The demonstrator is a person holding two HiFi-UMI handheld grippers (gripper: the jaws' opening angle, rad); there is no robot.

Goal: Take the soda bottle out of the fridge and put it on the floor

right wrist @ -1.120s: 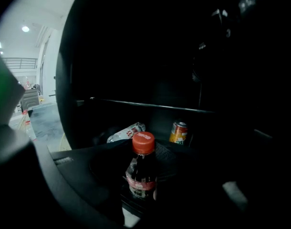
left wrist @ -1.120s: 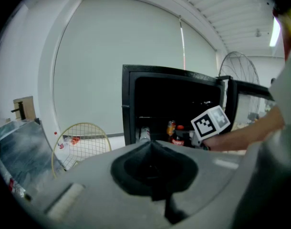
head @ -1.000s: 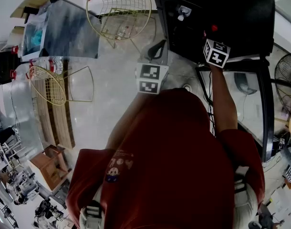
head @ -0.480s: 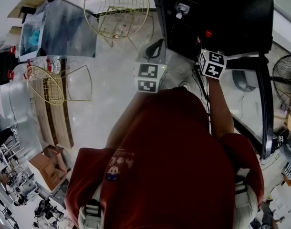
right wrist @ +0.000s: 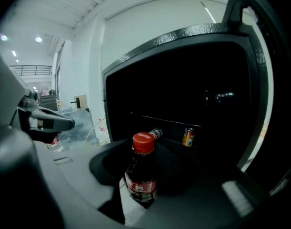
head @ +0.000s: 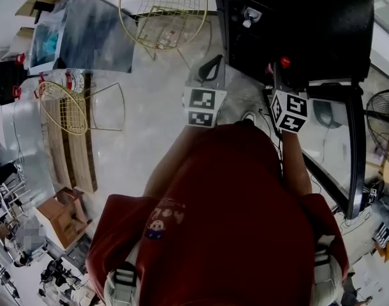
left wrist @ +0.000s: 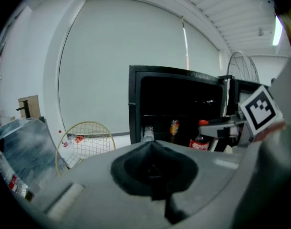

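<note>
Drawn back toward the person since a second ago, the right claw (right wrist: 145,168) now sits lower in the head view. Its marker cube is clear of the boxy black fridge (head: 309,18), where before it lay over the dark opening. The left claw (left wrist: 152,147) has kept its place.

The right claw's two dark pads are closed on a dark plastic soda bottle (right wrist: 141,182) with a red cap and a red label, gripping it at the body below the neck. The bottle stands close to upright: its long axis runs nearly vertical, cap on top and base down. In the left gripper view it hangs at the mouth of the fridge, in front of the dark interior. I cannot tell whether it is fully clear of the opening. It is well above the pale glossy floor (head: 150,126).

Inside the fridge, a small orange-and-yellow drink can (right wrist: 188,137) stands on a shelf, and a clear bottle (right wrist: 155,133) rests beside it. The fridge's glass door (head: 355,158) stands open at the right.

The left claw is pinched together with nothing between its pads, held level beside the right one. A round gold wire chair (head: 162,8) stands on the floor left of the fridge.
</note>
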